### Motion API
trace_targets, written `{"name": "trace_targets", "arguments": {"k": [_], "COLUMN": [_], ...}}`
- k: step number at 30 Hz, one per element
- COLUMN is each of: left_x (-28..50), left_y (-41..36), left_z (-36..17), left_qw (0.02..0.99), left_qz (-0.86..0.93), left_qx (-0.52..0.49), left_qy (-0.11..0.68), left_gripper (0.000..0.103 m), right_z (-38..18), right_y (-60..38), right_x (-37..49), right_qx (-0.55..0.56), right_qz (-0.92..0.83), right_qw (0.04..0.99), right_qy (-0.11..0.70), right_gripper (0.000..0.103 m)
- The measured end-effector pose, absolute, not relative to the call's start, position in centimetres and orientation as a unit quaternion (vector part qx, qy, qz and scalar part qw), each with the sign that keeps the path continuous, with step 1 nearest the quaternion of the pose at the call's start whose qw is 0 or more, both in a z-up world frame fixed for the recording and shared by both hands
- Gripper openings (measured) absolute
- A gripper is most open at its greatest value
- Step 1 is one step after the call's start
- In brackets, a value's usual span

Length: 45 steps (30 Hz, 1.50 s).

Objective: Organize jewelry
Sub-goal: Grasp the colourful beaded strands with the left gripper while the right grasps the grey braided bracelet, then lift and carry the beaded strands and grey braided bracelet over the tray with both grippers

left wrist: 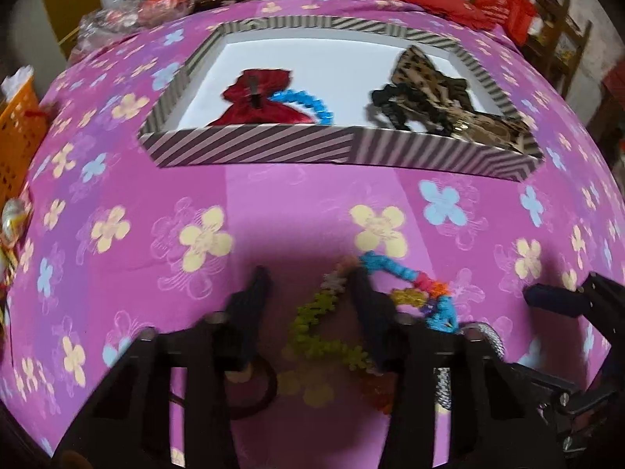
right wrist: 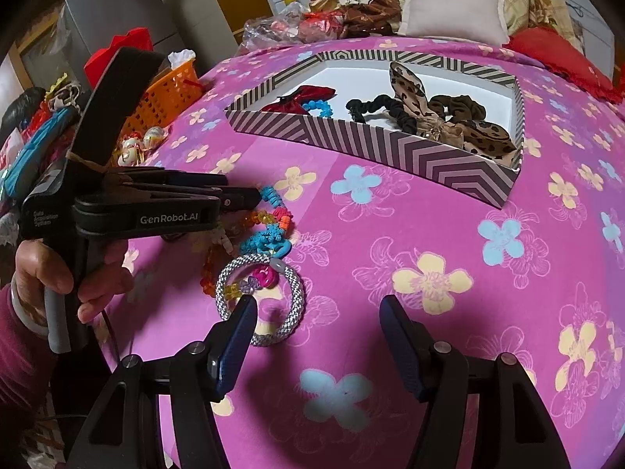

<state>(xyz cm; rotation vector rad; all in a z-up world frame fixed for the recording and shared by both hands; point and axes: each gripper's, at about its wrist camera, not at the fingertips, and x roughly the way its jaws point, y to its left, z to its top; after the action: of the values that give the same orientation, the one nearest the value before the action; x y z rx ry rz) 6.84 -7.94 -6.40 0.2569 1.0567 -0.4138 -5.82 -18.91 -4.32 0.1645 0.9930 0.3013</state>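
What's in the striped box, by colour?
Red bow: 1
Blue bracelet: 1
Black scrunchie: 1
Leopard heap: 1, its pieces can't be told apart
Total: 4 in the box

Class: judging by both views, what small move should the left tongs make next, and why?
Probably close the left tongs: they stand open over the bead pile, green beads between the fingers, while the striped box awaits more pieces.
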Motion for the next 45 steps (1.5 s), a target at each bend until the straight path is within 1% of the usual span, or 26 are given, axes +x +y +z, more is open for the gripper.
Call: {"name": "trace_targets", "arguments": {"k": [2,4,11,18,21,23,24,26,28,30,32,35,36,37,38,39,45], "left_x": [6.9,7.0,8.9,9.1,9.1,8.7,8.6,8.5,8.4,8.3,8.3,8.0,7.9,7.8,7.8,7.7,7.5], "left_y": [-8.1,-8.1,-4.6,-2.7,-2.4,-2.8,-2.9,-3.3,-3.6,-3.8,-4.1,-4.7,-4.8,-4.9,-5.0,-4.9,-3.8], "left_z": [-6.3,-6.4,-6.3,-6.2,-6.3,-6.3,-6.3,-6.3,-6.3,-6.4,-6.4,-6.5,-6.5,-6.5,-6.5,-6.4,-5.5], "left_qw": [0.833,0.835,0.845,0.847,0.846,0.846,0.846,0.847,0.849,0.850,0.851,0.854,0.854,0.855,0.854,0.853,0.849], "left_qz": [-0.205,-0.205,-0.160,-0.139,-0.140,-0.142,-0.143,-0.140,-0.137,-0.138,-0.137,-0.138,-0.138,-0.139,-0.141,-0.144,-0.153], "left_qx": [0.123,0.119,0.038,-0.001,-0.001,0.012,0.015,0.026,0.038,0.042,0.047,0.058,0.060,0.062,0.060,0.053,0.009], "left_qy": [0.499,0.496,0.509,0.514,0.514,0.514,0.514,0.513,0.509,0.507,0.505,0.499,0.498,0.496,0.497,0.499,0.506], "left_gripper": [0.014,0.013,0.012,0.012,0.012,0.012,0.012,0.012,0.015,0.018,0.019,0.019,0.019,0.018,0.014,0.012,0.012], "right_z": [-4.3,-4.3,-4.3,-4.3,-4.4,-4.4,-4.4,-4.5,-4.6,-4.6,-4.7,-4.8,-4.7,-4.7,-4.7,-4.7,-4.0], "right_y": [-19.0,-19.0,-19.0,-18.2,-17.5,-17.0,-16.8,-16.3,-15.7,-15.3,-15.1,-14.9,-15.0,-14.9,-14.9,-15.0,-16.7], "right_x": [-5.8,-5.8,-5.7,-5.5,-5.1,-4.7,-4.5,-4.3,-4.2,-4.4,-4.7,-5.4,-5.6,-5.7,-5.8,-6.0,-7.2], "right_qx": [0.080,0.081,0.084,0.070,0.049,0.036,0.031,0.019,-0.005,-0.023,-0.040,-0.065,-0.065,-0.070,-0.075,-0.076,-0.032], "right_qz": [0.144,0.143,0.142,0.154,0.155,0.156,0.160,0.160,0.157,0.155,0.150,0.146,0.146,0.145,0.144,0.145,0.145], "right_qw": [0.865,0.865,0.865,0.864,0.867,0.868,0.868,0.870,0.872,0.872,0.873,0.877,0.878,0.878,0.878,0.879,0.885], "right_qy": [0.474,0.474,0.474,0.474,0.471,0.470,0.469,0.466,0.464,0.463,0.462,0.453,0.451,0.450,0.450,0.449,0.441], "right_gripper": [0.063,0.063,0.063,0.063,0.063,0.059,0.055,0.052,0.047,0.045,0.041,0.027,0.015,0.006,0.006,0.006,0.006]}}
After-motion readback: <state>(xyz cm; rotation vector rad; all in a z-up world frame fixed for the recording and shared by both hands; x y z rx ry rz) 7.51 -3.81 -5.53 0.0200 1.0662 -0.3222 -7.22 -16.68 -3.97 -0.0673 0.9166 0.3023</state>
